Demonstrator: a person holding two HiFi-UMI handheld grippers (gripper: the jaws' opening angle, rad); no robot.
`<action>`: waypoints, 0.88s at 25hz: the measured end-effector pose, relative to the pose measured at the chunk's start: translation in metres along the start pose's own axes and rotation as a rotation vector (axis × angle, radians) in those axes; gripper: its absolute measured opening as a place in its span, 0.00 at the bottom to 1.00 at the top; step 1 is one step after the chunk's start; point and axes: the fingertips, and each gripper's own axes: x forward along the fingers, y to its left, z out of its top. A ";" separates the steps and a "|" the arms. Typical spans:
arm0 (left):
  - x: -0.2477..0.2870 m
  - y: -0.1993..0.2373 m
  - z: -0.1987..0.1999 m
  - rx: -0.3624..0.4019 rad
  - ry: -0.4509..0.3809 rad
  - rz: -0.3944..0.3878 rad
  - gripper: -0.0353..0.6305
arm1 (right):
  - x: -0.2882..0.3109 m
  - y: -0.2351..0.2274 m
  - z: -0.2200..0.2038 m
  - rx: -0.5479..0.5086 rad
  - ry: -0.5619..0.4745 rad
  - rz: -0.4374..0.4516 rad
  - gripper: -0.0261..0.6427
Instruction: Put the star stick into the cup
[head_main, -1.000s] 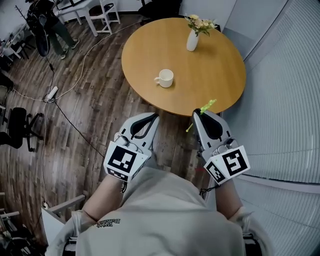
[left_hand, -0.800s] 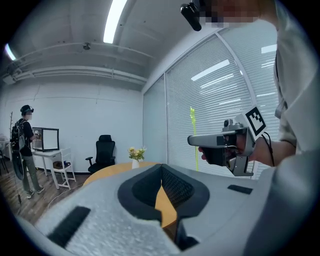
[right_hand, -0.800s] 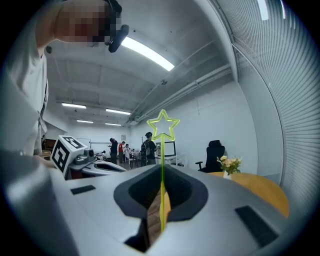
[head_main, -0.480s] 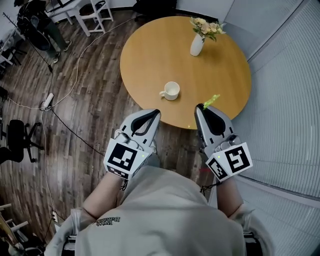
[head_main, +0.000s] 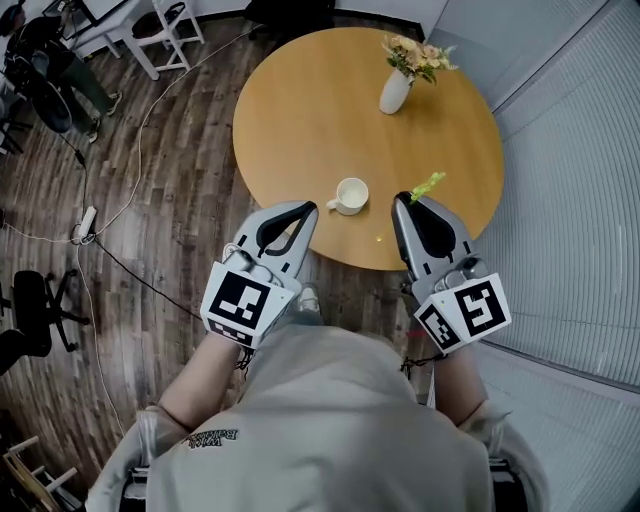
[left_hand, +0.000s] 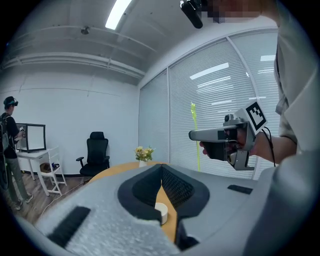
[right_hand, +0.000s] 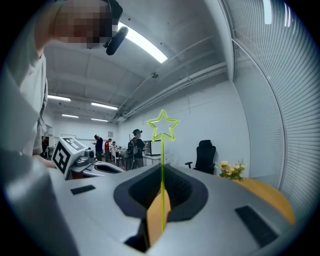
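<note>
A white cup (head_main: 351, 195) stands on the round wooden table (head_main: 300, 110), near its front edge. In the left gripper view the cup (left_hand: 161, 212) shows low between the jaws. My right gripper (head_main: 405, 201) is shut on the thin green star stick (head_main: 427, 186), which juts forward over the table to the right of the cup. Seen from the right gripper view, the stick (right_hand: 162, 200) stands upright between the pads, its star (right_hand: 163, 125) on top. My left gripper (head_main: 306, 209) is shut with nothing in it, just left of the cup at the table's edge.
A white vase with flowers (head_main: 395, 90) stands at the table's far side. A glass wall with blinds (head_main: 580, 200) runs along the right. Cables (head_main: 120, 200) cross the wooden floor at left, with white chairs (head_main: 160, 30) and a person (head_main: 45, 65) beyond.
The table and cup have come closer in the head view. Both grippers have moved forward from short of the table to its front edge, either side of the cup. The stick stays held.
</note>
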 end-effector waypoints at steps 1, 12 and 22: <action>0.001 0.004 0.000 0.002 0.000 -0.006 0.09 | 0.004 0.001 0.001 -0.004 -0.003 -0.003 0.09; 0.013 0.011 -0.002 0.001 -0.014 -0.041 0.09 | 0.019 -0.007 0.000 -0.026 -0.001 -0.023 0.09; 0.037 0.020 -0.003 -0.049 0.012 -0.019 0.09 | 0.035 -0.031 0.008 -0.021 0.003 0.007 0.09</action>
